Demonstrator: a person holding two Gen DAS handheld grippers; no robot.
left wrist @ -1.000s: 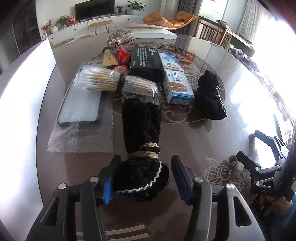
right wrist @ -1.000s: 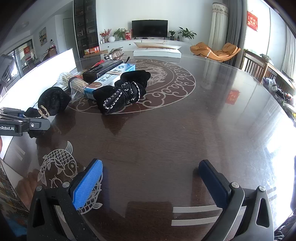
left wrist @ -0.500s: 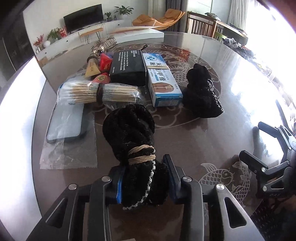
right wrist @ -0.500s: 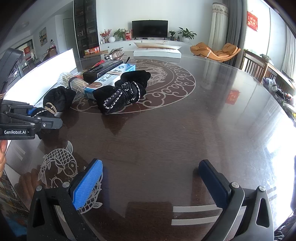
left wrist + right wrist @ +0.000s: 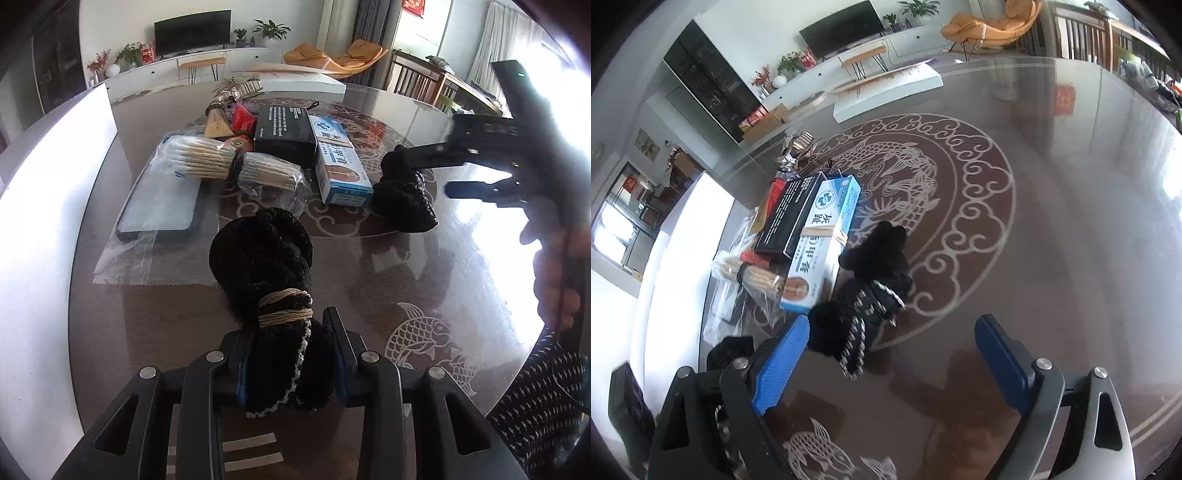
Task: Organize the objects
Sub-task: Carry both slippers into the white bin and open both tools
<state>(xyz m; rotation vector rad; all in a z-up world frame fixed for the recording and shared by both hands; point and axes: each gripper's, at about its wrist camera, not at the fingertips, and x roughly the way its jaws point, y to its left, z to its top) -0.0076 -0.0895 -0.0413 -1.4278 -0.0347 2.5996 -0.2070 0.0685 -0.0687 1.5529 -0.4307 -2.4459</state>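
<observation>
- Black knitted fabric, a rolled bundle point(image 5: 273, 280) tied with tan twine point(image 5: 284, 308), sits clamped between the 2 blue-padded fingers of the left gripper point(image 5: 288, 363); its white-stitched end is pinched tight, and the rest juts forward over the dark table point(image 5: 369, 280).
- A second black bundle point(image 5: 864, 306), trimmed with white stitching, lies on the table just beside the blue-and-white box point(image 5: 820, 251), at the edge of the round dragon inlay point(image 5: 979, 206).
- The right gripper point(image 5: 886, 354) is spread wide and grips nothing; its left blue pad point(image 5: 781, 363) is close to that bundle's near end, while the right pad point(image 5: 1001, 360) stands well apart from it.
- In the left wrist view, the right gripper reaches in from the right, its fingers about that second bundle, though glare blurs it.
- Behind the held bundle lie a bag of wooden sticks point(image 5: 229, 166) bound by a dark band, a phone-like slab point(image 5: 159, 199) on a clear plastic sheet point(image 5: 147, 258), and a black box point(image 5: 284, 133) beside the blue-and-white one.
</observation>
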